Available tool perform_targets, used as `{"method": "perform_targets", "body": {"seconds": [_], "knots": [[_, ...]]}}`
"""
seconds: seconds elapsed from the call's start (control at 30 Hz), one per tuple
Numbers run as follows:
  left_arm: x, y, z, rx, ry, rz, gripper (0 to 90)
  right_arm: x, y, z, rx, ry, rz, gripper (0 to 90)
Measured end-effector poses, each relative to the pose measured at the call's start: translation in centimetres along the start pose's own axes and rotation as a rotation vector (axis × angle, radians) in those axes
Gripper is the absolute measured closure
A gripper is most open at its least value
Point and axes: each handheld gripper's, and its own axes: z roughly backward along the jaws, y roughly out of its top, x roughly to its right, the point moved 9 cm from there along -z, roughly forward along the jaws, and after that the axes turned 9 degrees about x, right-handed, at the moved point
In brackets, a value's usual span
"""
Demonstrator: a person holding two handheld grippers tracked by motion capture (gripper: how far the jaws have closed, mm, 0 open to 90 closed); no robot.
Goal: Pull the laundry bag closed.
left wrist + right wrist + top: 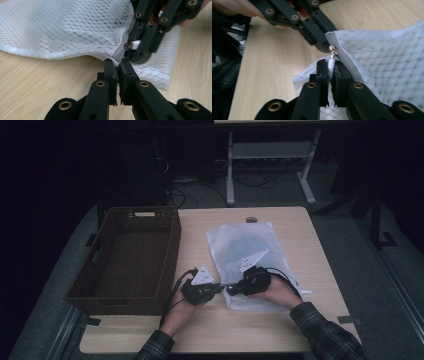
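The bag (240, 247) is white open-weave mesh cloth with a grey woven zipper tape (119, 53) and a shiny metal slider (127, 46). The table (300, 225) under it is pale, smooth wood-grain laminate. Left of the bag, the basket (170, 250) is dark brown wicker, rough and matt.

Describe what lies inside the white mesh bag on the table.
Through the white mesh bag a dim darker patch shows, too blurred to identify. Its grey zipper is closed here, hiding the inside.

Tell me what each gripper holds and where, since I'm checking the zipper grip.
Left gripper pinches the mesh bag at its grey zipper end; right gripper pinches the white zipper pull tab.
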Motion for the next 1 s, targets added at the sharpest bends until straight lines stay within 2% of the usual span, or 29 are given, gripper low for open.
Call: {"method": "perform_targets", "body": {"seconds": [0.23,0.5,1.0], "knots": [[-0.04,-0.02,-0.05,-0.01,0.014,0.004,86.6,0.16,0.02,0.07,-0.013,-0.041,0.029,85.8],[-0.11,-0.06,0.02,-0.013,0.018,0.023,87.1,0.16,-0.02,0.14,-0.028,-0.065,0.055,86.2],[-0.32,-0.17,0.24,-0.011,0.017,0.059,87.5,0.26,-0.61,0.55,-0.036,-0.082,0.053,86.1]]}}
